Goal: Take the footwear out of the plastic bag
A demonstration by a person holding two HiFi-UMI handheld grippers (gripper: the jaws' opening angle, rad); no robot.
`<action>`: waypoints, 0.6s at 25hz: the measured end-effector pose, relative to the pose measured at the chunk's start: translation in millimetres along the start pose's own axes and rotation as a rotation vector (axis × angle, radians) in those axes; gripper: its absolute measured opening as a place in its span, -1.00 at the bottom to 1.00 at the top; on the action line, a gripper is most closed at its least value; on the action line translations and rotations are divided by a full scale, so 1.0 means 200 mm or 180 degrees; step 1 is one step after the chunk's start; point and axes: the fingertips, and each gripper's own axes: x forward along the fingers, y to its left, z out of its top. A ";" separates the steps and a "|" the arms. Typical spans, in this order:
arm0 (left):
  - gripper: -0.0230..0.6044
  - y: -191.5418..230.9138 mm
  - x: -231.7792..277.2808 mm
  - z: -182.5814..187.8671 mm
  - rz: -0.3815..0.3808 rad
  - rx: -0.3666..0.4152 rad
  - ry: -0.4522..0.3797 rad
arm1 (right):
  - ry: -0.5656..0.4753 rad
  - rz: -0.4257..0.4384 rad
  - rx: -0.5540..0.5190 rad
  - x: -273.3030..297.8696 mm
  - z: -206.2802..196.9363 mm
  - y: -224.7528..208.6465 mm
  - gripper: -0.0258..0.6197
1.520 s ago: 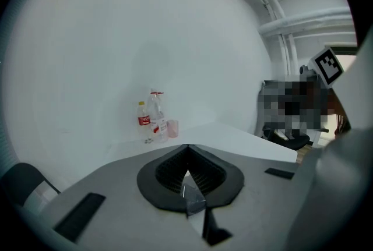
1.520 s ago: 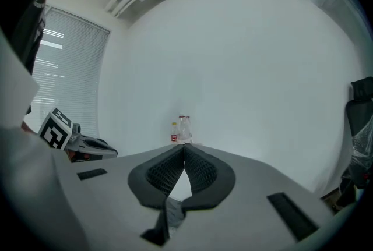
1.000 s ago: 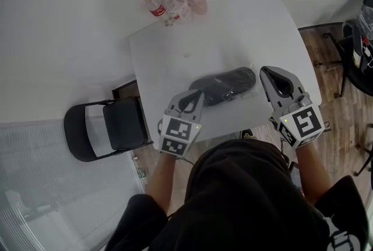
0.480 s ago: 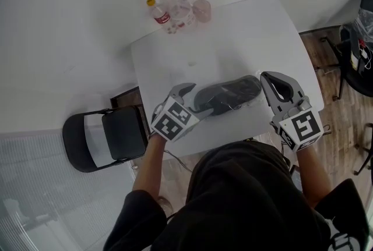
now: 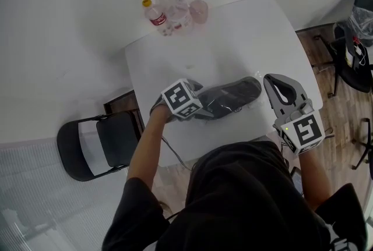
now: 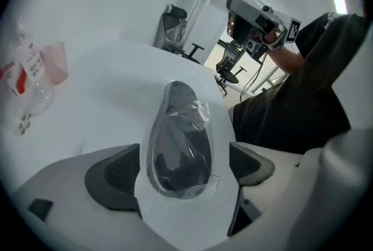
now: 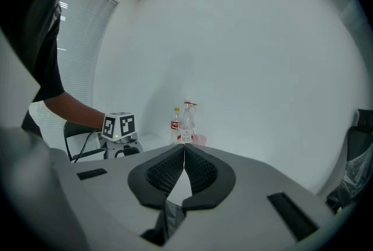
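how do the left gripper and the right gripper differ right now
The left gripper has just been opening its jaws, now wide apart; the right gripper is shut. The left gripper straddles the end of the bagged shoe, pads clear of it; the right gripper is empty. The left gripper tilts down at the table; the right gripper points nearly level. Both carry a marker cube.

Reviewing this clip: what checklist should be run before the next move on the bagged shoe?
1. The left gripper open: ok; its jaws have just been opening, and the near end of the black shoe lies between them, unpressed.
2. Shoe out of the plastic bag: not ok, still wrapped.
3. The right gripper ready to take the bag: not ok; shut, empty, apart from the shoe.
4. Bag's opening located: cannot tell.
5. The bottles and pink cup clear of the shoe: ok, at the far corner of the table.
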 end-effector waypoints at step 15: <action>0.56 0.04 0.18 -0.07 -0.0777 -0.0333 0.0599 | 0.0156 -0.0105 0.0138 0.01 -0.09 -0.10 -0.86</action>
